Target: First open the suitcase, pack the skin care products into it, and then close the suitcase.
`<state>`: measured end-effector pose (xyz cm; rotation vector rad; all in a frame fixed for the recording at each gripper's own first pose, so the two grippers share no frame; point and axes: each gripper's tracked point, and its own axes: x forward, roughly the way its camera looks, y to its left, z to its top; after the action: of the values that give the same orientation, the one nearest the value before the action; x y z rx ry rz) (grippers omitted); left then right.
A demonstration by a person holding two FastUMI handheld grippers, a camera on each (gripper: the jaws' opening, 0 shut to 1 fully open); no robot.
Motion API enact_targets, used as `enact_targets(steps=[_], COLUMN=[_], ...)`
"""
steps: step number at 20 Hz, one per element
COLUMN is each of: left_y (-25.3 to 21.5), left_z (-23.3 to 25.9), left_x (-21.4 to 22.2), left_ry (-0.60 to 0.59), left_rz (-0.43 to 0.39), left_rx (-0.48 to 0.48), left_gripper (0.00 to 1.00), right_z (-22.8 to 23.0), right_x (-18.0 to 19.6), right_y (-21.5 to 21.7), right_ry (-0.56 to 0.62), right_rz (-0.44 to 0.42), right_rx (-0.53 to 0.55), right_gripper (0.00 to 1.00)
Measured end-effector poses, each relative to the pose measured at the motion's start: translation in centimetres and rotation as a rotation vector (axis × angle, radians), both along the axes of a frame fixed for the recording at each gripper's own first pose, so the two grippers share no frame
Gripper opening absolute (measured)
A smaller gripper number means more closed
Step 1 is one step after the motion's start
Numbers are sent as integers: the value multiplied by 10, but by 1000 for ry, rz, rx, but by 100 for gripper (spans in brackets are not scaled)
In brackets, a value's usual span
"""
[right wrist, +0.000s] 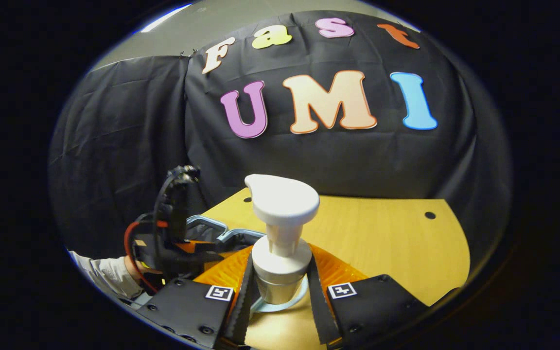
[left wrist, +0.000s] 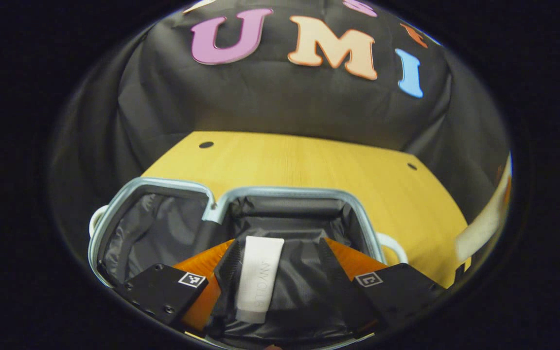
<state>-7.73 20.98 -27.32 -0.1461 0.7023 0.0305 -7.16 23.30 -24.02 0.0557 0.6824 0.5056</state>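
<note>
The white squeeze tube (left wrist: 259,278) is seen lying flat on the dark lining of the open light-blue hard-shell suitcase (left wrist: 289,192), long axis running straight away between the spread-apart fingers of the left gripper (left wrist: 280,282), so it looks dropped off already. The white-capped pump bottle (right wrist: 280,243) is held upright, clamped at the neck by the right gripper (right wrist: 280,291) above the yellow wooden table (right wrist: 382,233). The suitcase is off to that gripper's left, so a sideways carry is probably needed.

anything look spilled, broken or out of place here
Nothing stands out. The suitcase lies open on the table with a white tube inside, and the right tool grips an upright pump bottle.
</note>
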Motion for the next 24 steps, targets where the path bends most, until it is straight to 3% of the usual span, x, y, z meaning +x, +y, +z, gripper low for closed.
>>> enact_targets(steps=[5,10,11,15,19,20,23,24], left_y=[78,152,167,216,254,263,294,303], left_z=[48,54,52,44,34,31,18,11], left_x=[-7,-28,-35,-54,-61,-63,-67,-68], left_ry=[-104,-105,-94,-73,-58,-53,-18,-3], left_rz=[59,139,151,196,237,247,276,289], left_rx=[45,40,52,68,66,69,73,72], left_gripper=[95,95,95,95,95,95,94,96], right_z=[-57,-118,-127,-154,-163,-165,-179,-183], right_x=[-25,-58,-64,-75,-60,-57,-49,-46], right_y=[60,95,100,107,111,110,106,104], right_ry=[192,376,394,429,401,396,378,381], right_rz=[30,-2,-7,-37,-101,-116,-158,-170], right_rx=[26,-1,-19,-97,-128,-139,-182,-197], right_gripper=[56,58,54,56,53,58,55,59])
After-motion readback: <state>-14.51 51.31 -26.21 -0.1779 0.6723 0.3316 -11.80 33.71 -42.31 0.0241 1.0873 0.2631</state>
